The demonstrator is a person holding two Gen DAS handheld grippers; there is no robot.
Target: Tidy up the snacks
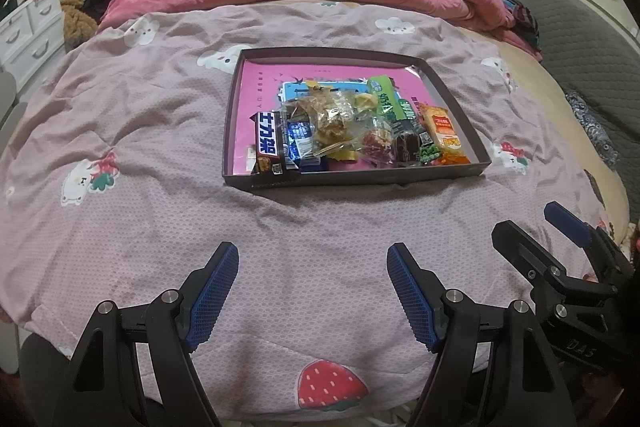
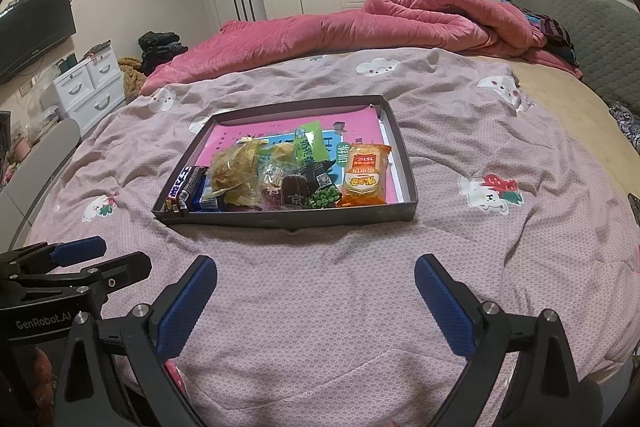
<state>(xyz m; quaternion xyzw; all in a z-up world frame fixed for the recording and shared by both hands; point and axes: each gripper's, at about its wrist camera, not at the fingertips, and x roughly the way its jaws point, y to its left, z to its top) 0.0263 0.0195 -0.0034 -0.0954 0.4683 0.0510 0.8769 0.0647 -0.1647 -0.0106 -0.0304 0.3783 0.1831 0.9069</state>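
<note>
Right wrist view: tray (image 2: pixel 406 205) of snacks (image 2: pixel 280 175) is seen on the quilt (image 2: pixel 320 287) at 12 o'clock from the right gripper (image 2: pixel 316 291), long axis crosswise, roughly equally near the left gripper (image 1: pixel 312 291); both jaws stand apart, empty.

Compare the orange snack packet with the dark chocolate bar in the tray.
The orange snack packet lies at the tray's right end; the chocolate bar lies at its left end. The packet is orange, wide and puffy; the bar is dark brown with white lettering, narrow and slim. Both lie inside the tray, near its front wall, untouched by either gripper.
</note>
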